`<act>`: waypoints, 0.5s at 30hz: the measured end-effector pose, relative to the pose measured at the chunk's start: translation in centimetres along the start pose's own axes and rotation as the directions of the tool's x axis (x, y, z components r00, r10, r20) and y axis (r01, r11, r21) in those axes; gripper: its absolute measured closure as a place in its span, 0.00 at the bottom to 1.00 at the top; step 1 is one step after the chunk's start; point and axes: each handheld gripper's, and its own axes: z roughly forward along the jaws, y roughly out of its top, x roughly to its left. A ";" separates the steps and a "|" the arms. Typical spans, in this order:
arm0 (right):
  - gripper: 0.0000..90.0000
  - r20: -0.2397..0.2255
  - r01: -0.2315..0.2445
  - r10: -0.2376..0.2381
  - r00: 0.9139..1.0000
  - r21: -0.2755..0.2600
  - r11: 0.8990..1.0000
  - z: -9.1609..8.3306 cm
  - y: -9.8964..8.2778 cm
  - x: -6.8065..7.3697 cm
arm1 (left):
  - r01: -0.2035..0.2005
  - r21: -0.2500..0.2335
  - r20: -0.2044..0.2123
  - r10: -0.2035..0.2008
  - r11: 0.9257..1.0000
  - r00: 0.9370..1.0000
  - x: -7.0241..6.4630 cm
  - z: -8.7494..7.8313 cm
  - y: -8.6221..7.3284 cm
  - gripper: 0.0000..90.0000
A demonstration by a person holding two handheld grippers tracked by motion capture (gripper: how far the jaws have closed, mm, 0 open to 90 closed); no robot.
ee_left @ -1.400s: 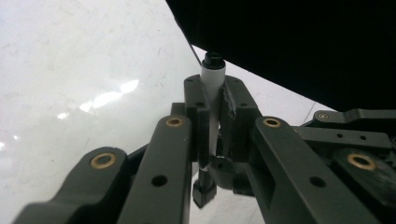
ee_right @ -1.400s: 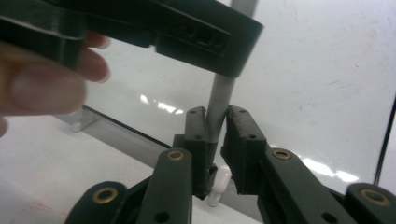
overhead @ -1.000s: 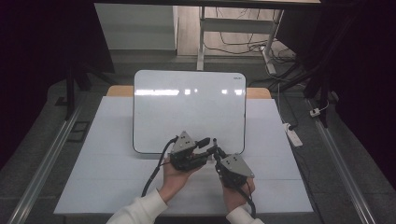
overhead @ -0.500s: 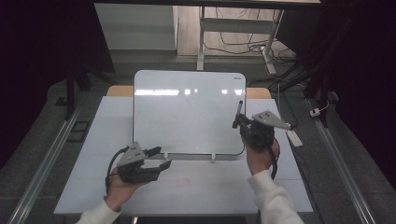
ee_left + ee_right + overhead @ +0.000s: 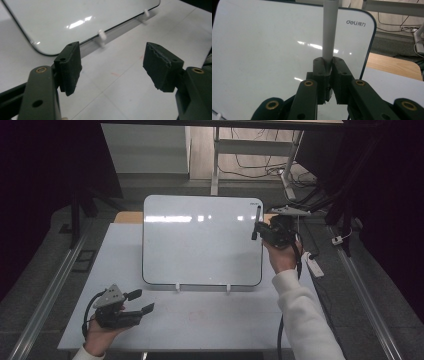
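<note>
Both hands have parted: the right gripper (image 5: 256,226), jaws pinching a marker (image 5: 329,30), has risen to the whiteboard's (image 5: 200,245) upper right corner, while the left gripper (image 5: 141,301), jaws just spread and empty, sits low on the table (image 5: 210,320). Writing looks next.

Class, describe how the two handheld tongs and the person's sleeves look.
Both tongs, left and right, are black, with a grey three-cornered plate on top and a black cable trailing. Jaw arms carry brass-ringed rivets; the pads are ridged. The sleeves are white.
</note>
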 end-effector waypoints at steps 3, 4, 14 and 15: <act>0.90 0.008 -0.002 0.001 1.000 0.018 1.000 0.8 0.7 -0.4 | 0.006 0.013 -0.005 -0.006 1.000 1.000 0.3 0.1 -0.4 0.35; 0.90 0.007 -0.001 0.001 1.000 0.028 1.000 1.1 0.9 -0.5 | 0.006 0.017 -0.007 -0.006 1.000 1.000 0.4 0.2 -0.5 0.35; 0.90 0.041 -0.014 0.010 0.999 0.096 0.995 5.2 1.4 -1.8 | 0.021 0.029 -0.024 -0.021 0.999 0.999 1.0 0.5 -1.1 0.35; 0.99 0.043 -0.028 0.024 0.999 0.093 0.995 5.6 1.3 -1.9 | 0.022 0.030 -0.027 -0.021 0.999 0.999 1.0 0.5 -1.1 0.35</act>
